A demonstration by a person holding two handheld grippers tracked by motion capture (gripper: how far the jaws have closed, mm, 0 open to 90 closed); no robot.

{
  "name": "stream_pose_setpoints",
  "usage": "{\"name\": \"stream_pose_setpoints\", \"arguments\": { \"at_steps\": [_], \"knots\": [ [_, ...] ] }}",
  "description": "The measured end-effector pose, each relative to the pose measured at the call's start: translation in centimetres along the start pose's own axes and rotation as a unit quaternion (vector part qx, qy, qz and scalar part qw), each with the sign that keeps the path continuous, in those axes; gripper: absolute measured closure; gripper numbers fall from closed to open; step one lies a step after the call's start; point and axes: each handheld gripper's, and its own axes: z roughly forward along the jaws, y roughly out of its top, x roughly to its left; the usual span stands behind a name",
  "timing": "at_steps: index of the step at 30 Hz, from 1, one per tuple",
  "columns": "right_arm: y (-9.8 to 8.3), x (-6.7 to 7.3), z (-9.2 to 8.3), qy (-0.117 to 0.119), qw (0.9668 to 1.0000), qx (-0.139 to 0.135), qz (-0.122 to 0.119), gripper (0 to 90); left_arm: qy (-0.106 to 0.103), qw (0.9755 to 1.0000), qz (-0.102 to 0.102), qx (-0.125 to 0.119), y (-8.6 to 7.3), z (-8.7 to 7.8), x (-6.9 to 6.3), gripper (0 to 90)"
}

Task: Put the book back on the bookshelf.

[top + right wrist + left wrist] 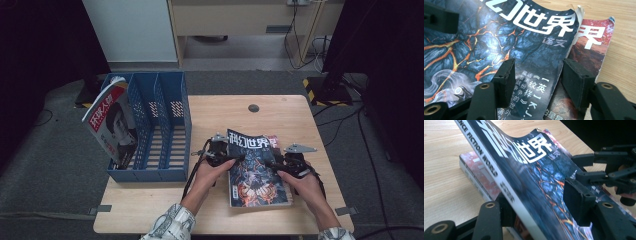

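Standing at the far left of the light wooden desk (280, 115): a blue plastic slotted file rack (157, 130) with three compartments, upright, its leftmost compartment holding a red-and-white magazine with a portrait cover (111, 125), leaning left and sticking out above the rim.

Lying right of the rack, near the front edge: a dark blue magazine with glowing orange cracks and large white characters on its cover (252, 170), resting on top of a red-covered magazine of the same series (594, 50), the lower one peeking out along the right side and far corner.

Reaching in from the left: the left black hand-held gripper (541, 205), held in the person's left hand (212, 172), straddling the spine edge of the dark blue magazine. Spine edge lifting off the red one and tilting up between the two pads; one pad below the white spine, the other above the cover. Jaws roughly half apart; pads close to the paper, but pressing or not — cannot tell.

Reaching in from the right: the right black hand-held gripper (537, 77), held in the right hand (305, 187), sitting at the opposite long edge. Jaws about half open, one pad hovering over the blue cover, the other over the red cover beside the curling page edge, gripping nothing.
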Motion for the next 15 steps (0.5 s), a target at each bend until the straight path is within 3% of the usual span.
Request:
{"name": "stream_pose_setpoints", "arguments": {
  "at_steps": [7, 11, 15],
  "knots": [
    [0.0, 0.1, -0.1, -0.002, 1.0, 0.001, -0.002, 47.1, 0.012, 0.9999, -0.008, 0.005, 0.4, 0.7, 0.3, 53.3],
    [0.0, 0.2, -0.1, -0.003, 1.0, -0.001, -0.004, 46.5, 0.014, 0.9996, -0.022, -0.007, 0.5, 0.3, 0.3, 64.5],
    [-0.1, 0.4, 0.0, -0.005, 1.0, -0.001, -0.002, 44.5, 0.014, 0.9993, -0.019, -0.028, 0.5, -0.4, -0.4, 71.0]
  ]
}}
